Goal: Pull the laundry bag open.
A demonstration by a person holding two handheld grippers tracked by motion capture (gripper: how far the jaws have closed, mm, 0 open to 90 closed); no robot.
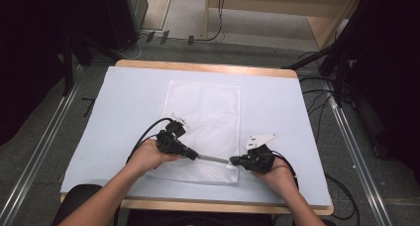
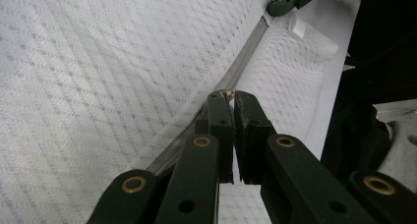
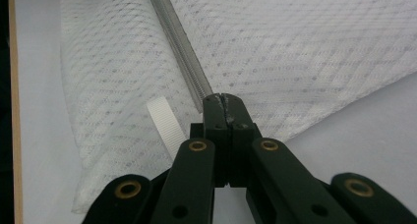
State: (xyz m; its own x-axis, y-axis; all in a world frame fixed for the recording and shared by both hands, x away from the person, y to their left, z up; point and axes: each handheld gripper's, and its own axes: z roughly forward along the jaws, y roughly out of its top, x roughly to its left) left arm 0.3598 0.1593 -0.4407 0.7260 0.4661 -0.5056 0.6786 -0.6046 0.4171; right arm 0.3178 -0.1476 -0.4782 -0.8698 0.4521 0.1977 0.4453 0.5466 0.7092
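Currently I clamp the zipper (image 3: 179,42) of the mesh bag (image 1: 203,112) end with right tongs (image 3: 222,97). Left tongs (image 2: 230,94) pinch its slider (image 2: 228,93); next, pull steadily.

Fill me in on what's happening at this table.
A person is working the zipper of a white mesh bag that lies on the white table. The right tool is shut on the zipper's end near the bag's corner, beside a white ribbed loop. The left tool is clamped on the zipper farther along, apparently at the slider. The zipper runs taut between the two tools.
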